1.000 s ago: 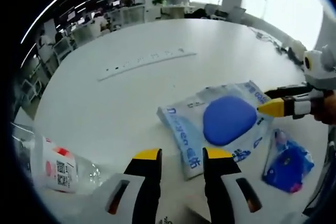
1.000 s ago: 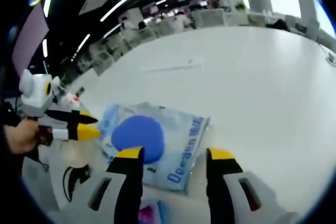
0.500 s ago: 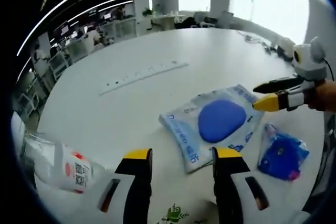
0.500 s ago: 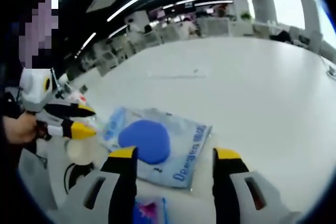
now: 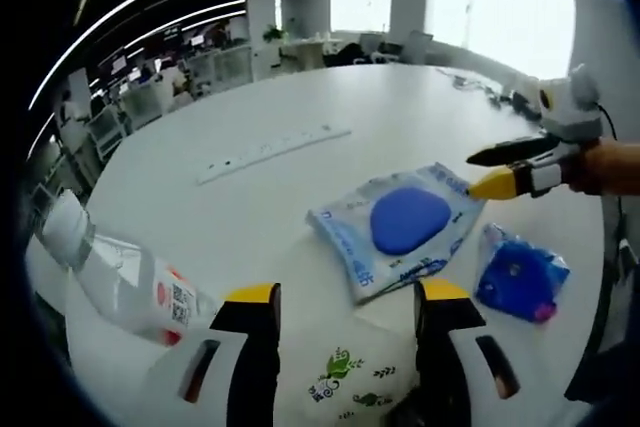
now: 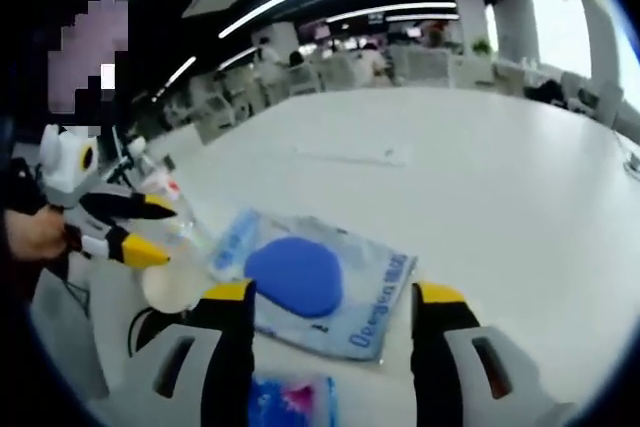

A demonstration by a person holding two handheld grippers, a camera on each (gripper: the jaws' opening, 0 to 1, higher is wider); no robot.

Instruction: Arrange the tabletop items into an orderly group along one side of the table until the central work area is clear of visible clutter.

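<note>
**Both grippers released above a cluttered white table**

**Left gripper.** In the left gripper view the left gripper (image 5: 345,292) has its jaws spread, with nothing between them. It hangs over the near edge of the white table (image 5: 330,97). In the right gripper view it comes in from the left, held in a hand (image 6: 35,237), jaws parted.

**Right gripper.** In the right gripper view the right gripper (image 6: 335,292) also has its jaws apart and holds nothing. In the left gripper view it comes in from the right side, yellow tips just beside the far right corner of the packet.

**Task items**
- Clear packet with a blue oval pad (image 5: 400,222) — lies flat near the middle of the table, ahead of both grippers; seen also in the right gripper view (image 6: 310,282).
- Small blue pouch (image 5: 520,282) — on the table to the right of the packet, apart from it. In the right gripper view its edge (image 6: 290,402) shows between the jaws, at the bottom.
- Plastic bottle with a red and white label (image 5: 130,282) — lies on its side at the near left.
- White item printed with green leaves (image 5: 345,382) — between the left gripper's jaws at the near edge; what it is cannot be told.
- Long white strip (image 5: 270,147) — flat on the far side of the table, well apart from the rest.
</note>
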